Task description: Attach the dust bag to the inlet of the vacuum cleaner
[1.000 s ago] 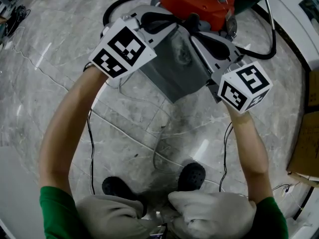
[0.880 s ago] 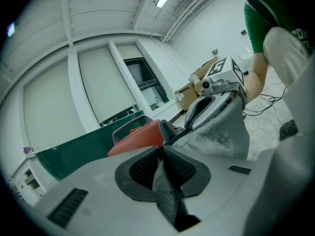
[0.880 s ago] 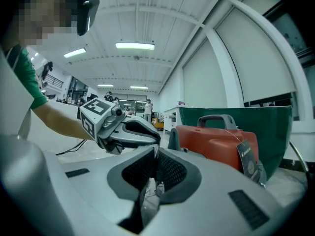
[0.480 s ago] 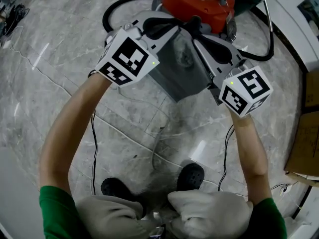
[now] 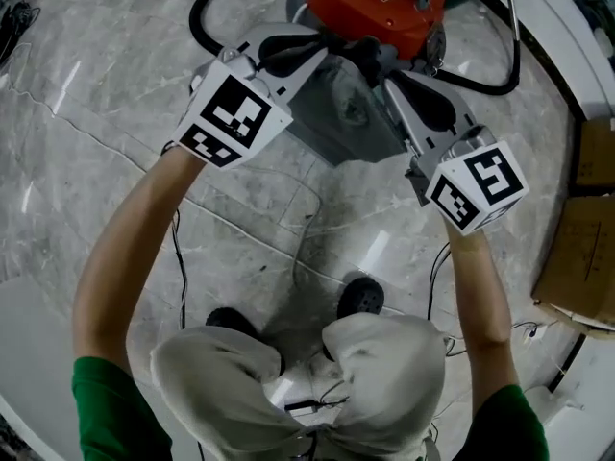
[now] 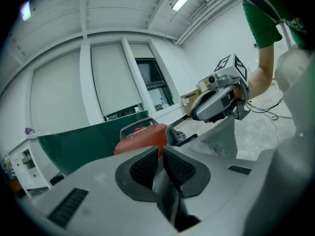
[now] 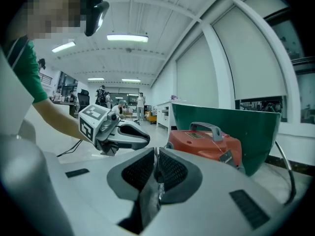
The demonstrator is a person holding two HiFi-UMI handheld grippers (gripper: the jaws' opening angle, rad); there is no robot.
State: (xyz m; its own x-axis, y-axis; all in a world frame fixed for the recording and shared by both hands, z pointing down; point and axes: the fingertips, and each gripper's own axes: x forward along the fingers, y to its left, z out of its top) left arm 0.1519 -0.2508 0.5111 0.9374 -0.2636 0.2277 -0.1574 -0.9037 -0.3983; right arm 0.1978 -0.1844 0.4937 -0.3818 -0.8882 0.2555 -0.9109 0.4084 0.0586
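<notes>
A grey dust bag (image 5: 348,113) hangs between my two grippers, just in front of the red vacuum cleaner (image 5: 377,0) on the floor. My left gripper (image 5: 325,54) is shut on the bag's left upper edge, and a thin grey fold shows between its pads (image 6: 147,165). At the bag's right upper edge my right gripper (image 5: 377,65) is likewise shut, with the fabric pinched between its pads (image 7: 170,170). In the left gripper view the bag (image 6: 224,137) sags below the right gripper (image 6: 216,103), with the vacuum (image 6: 142,135) behind. The right gripper view shows the vacuum (image 7: 206,142) with its grey handle.
A black hose (image 5: 204,15) curls on the marble floor left of the vacuum. Thin cables (image 5: 179,257) trail by the person's shoes (image 5: 360,296). Cardboard boxes (image 5: 577,257) lie at the right. A green panel (image 7: 231,116) stands behind the vacuum.
Both grippers and the bag have moved up and closer to the vacuum. The person's knees have come forward under the arms.
</notes>
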